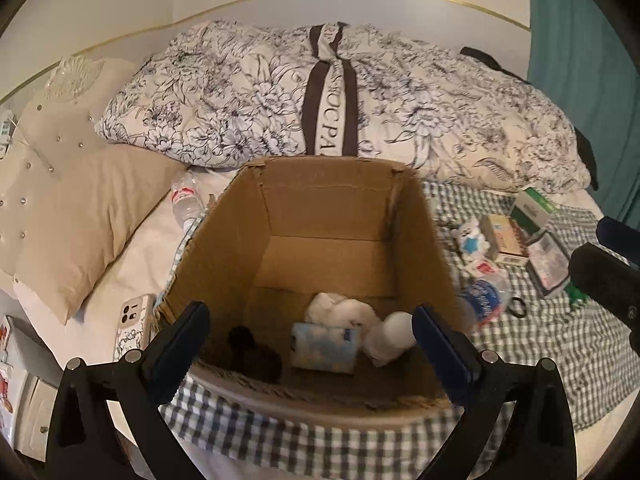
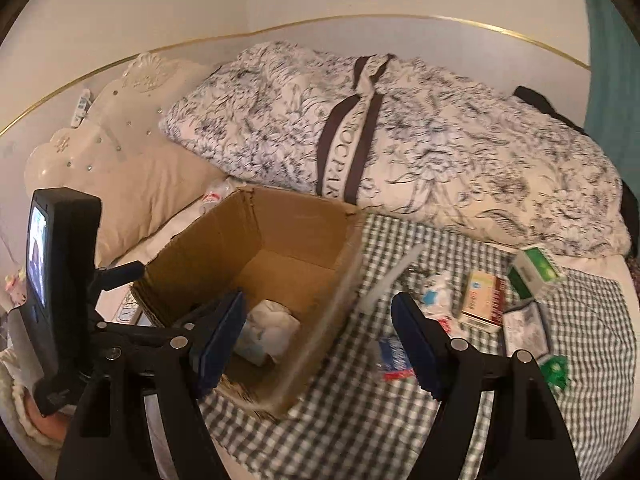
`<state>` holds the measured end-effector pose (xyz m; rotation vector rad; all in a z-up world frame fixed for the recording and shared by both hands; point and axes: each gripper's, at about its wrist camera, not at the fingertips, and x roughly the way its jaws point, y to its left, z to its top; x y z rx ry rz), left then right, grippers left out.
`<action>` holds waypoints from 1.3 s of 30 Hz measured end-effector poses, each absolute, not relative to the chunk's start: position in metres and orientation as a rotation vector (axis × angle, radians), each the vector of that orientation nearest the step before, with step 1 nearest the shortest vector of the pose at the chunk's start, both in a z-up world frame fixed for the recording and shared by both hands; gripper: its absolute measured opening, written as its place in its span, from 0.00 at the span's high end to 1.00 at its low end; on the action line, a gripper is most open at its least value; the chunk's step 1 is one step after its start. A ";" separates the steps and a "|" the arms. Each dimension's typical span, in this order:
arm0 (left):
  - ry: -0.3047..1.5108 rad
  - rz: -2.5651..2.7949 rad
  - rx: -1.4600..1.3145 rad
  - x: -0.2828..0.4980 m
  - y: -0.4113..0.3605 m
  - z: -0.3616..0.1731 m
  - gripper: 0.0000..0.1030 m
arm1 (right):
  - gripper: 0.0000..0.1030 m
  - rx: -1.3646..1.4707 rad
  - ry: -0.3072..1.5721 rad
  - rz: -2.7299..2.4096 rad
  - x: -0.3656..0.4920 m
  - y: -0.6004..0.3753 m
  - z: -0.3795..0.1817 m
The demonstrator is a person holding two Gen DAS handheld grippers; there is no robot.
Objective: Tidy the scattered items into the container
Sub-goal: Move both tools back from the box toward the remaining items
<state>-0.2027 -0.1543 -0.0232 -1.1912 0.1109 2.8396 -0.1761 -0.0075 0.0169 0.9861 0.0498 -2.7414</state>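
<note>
An open cardboard box [image 1: 320, 204] [image 2: 280, 232] stands on a checked cloth on the bed. Inside lie white socks [image 1: 344, 308], a blue tissue pack [image 1: 324, 346] and a dark fuzzy item [image 1: 256, 352]. My left gripper [image 1: 312, 344] is open and empty, hovering over the box's near rim. My right gripper [image 2: 320, 336] is open and empty, straddling the box's right wall. Scattered items lie right of the box: a small white bear toy [image 1: 470, 238] [image 2: 434, 294], an orange box [image 1: 506, 236] [image 2: 482, 296], a green box [image 1: 534, 206] [image 2: 536, 268], a blue-red packet [image 1: 482, 298] [image 2: 394, 354], a clear pouch [image 1: 548, 258] [image 2: 526, 328].
A floral duvet [image 1: 360, 100] lies behind the box. A beige pillow [image 1: 92, 208], a water bottle [image 1: 186, 200] and a phone [image 1: 134, 326] are on the left. A black hair tie [image 1: 518, 307] and a green item [image 2: 554, 372] lie on the cloth [image 1: 560, 344].
</note>
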 end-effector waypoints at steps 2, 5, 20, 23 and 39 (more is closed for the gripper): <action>0.109 2.832 -1.169 -0.191 -0.145 -0.017 0.00 | 0.27 0.971 0.029 -2.773 -0.161 0.009 0.022; 0.111 2.816 -1.135 -0.175 -0.128 -0.010 0.00 | 0.27 0.952 -0.007 -2.819 -0.140 0.035 0.030; 0.174 2.697 -1.077 -0.114 -0.034 -0.018 0.00 | 0.26 0.976 -0.152 -2.992 -0.049 0.150 0.023; 0.196 2.655 -1.082 -0.104 -0.019 -0.027 0.00 | 0.26 1.002 -0.175 -3.009 -0.032 0.168 0.015; 0.269 2.594 -1.160 -0.129 0.017 -0.088 0.00 | 0.26 1.176 -0.303 -3.006 -0.032 0.228 -0.043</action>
